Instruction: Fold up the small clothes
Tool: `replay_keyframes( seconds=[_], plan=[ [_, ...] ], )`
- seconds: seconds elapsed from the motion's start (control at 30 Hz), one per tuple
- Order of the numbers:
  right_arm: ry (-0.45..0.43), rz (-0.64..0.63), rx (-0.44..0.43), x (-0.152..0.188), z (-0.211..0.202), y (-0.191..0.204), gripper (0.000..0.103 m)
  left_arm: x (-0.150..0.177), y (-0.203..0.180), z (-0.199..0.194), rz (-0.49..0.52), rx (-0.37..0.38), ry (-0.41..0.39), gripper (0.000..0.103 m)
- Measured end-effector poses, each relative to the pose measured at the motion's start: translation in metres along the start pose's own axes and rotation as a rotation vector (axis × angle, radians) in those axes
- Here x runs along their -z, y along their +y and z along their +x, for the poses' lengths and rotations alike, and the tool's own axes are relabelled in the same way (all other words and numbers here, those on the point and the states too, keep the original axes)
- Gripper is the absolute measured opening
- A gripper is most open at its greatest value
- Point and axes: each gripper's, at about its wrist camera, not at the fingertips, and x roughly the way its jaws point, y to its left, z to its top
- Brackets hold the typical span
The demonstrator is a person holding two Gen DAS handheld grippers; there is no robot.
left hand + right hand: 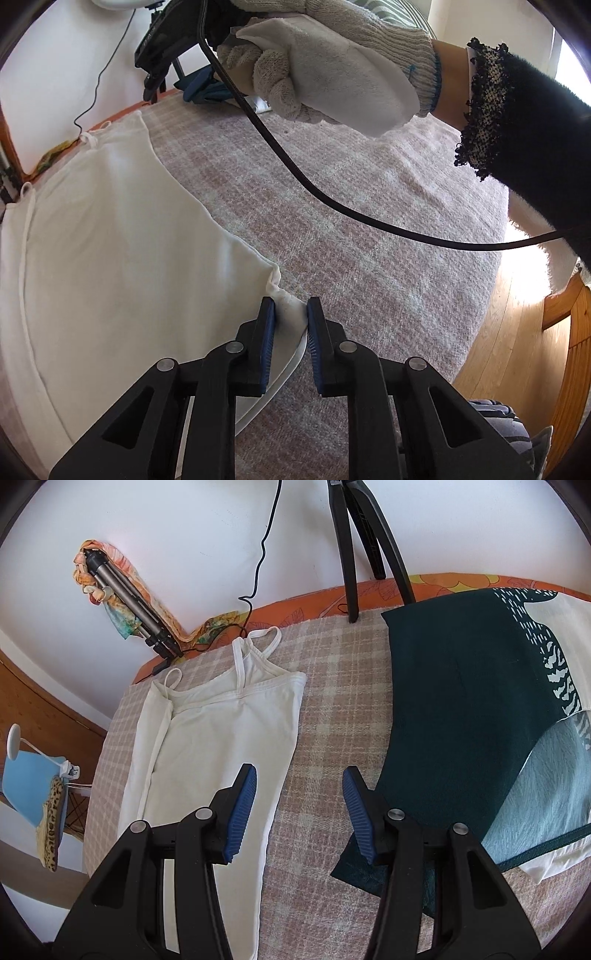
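Note:
A white strappy top [218, 716] lies flat on the checked blanket [332, 709], straps toward the wall, its left side folded inward. In the left wrist view the top [110, 236] fills the left side. My left gripper [291, 309] is shut on the top's bottom corner at the hem. My right gripper [299, 775] is open and empty, held above the blanket just right of the top's lower edge. The gloved hand holding the right gripper [317, 62] shows high in the left wrist view.
A dark green and white garment [480, 709] lies on the blanket to the right. Tripod legs [354, 546] stand at the far edge; a folded tripod [125, 602] leans on the wall. A black cable [332, 199] hangs across. Wooden floor [517, 343] lies right.

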Motion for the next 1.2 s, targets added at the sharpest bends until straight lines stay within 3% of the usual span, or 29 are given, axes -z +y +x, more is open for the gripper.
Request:
replay_keyframes(
  seconds=[0.1, 0.23, 0.47, 0.57, 0.63, 0.93, 1.2],
  plan=[
    [0.008, 0.004, -0.017, -0.005, 0.013, 0.003, 0.051, -0.001, 0.016, -0.002, -0.090, 0.055, -0.015, 0.007],
    [0.022, -0.017, -0.006, -0.013, 0.030, 0.013, 0.051, 0.001, 0.035, -0.016, -0.201, 0.088, -0.070, 0.006],
    [0.032, 0.005, 0.100, -0.029, 0.067, 0.011, 0.051, 0.006, 0.051, -0.034, -0.297, 0.116, -0.126, 0.006],
    [0.016, 0.025, 0.105, -0.032, 0.073, 0.007, 0.038, 0.008, 0.056, -0.039, -0.315, 0.120, -0.142, 0.006],
    [0.025, 0.036, 0.080, -0.035, 0.076, 0.008, 0.011, 0.009, 0.060, -0.041, -0.331, 0.122, -0.151, 0.006],
    [-0.003, -0.023, 0.104, -0.045, 0.062, 0.050, 0.004, 0.034, 0.075, -0.053, -0.441, 0.146, -0.189, 0.006],
    [-0.005, -0.125, 0.095, -0.052, 0.063, 0.118, 0.004, 0.054, 0.096, -0.066, -0.554, 0.199, -0.236, 0.006]
  ],
)
